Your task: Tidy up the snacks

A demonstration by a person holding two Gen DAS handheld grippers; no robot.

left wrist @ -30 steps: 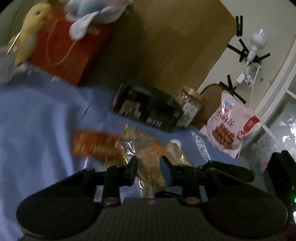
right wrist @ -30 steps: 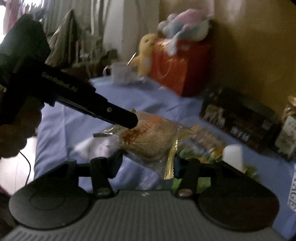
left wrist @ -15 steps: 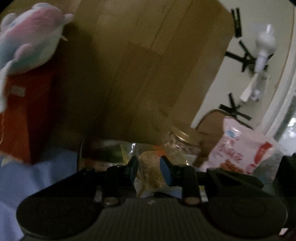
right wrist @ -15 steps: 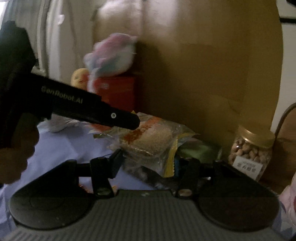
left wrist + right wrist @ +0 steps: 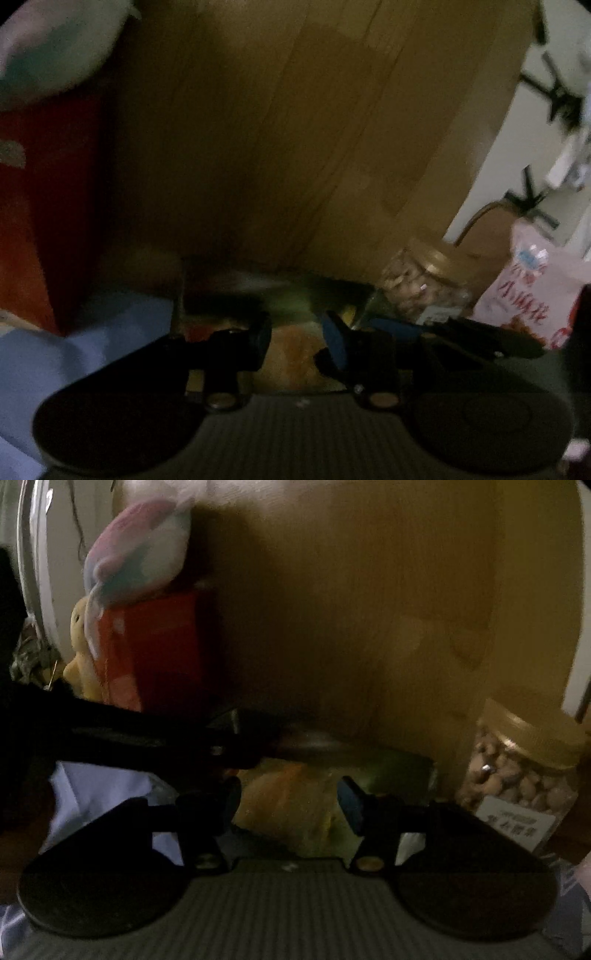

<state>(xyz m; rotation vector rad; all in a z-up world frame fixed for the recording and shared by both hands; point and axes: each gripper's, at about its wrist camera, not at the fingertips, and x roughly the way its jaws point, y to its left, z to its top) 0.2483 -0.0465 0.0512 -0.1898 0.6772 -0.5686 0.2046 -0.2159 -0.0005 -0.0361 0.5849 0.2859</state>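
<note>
- Change since a second ago: both wrist views have swung from the open blue cloth to the far wooden panel (image 5: pixel 295 129); the black box, then well ahead, now lies just beyond the fingertips, and both pairs of jaws stand wider.
- Left gripper (image 5: pixel 297 341): jaws opening, a narrow gap between them; clear snack packet (image 5: pixel 291 350) with orange print sits in that gap. Blur hides whether the pads press on it.
- Right gripper (image 5: pixel 288 801): jaws opening, wide apart; the same packet (image 5: pixel 291 805) lies between them, pads not seen pressing on it. The left gripper's finger crosses from the left just above it.
- Snack packet, contents: pale crumbly cake, yellow seam at right. Print unreadable.
- Blue cloth (image 5: pixel 110 325): covers the surface, near left.
- Black box (image 5: pixel 369 760): open, low, directly beyond the packet; greenish items inside, too blurred to name.
- Clear jar (image 5: pixel 524 775): gold lid, filled with nuts, right of the box; white label with writing, not legible.
- Pink snack bag (image 5: pixel 535 291): far right, upright, red Chinese characters, blurred.
- Red box (image 5: pixel 155 646): far left, a pastel plush toy (image 5: pixel 136 561) on top, a yellow plush (image 5: pixel 83 653) beside it.
</note>
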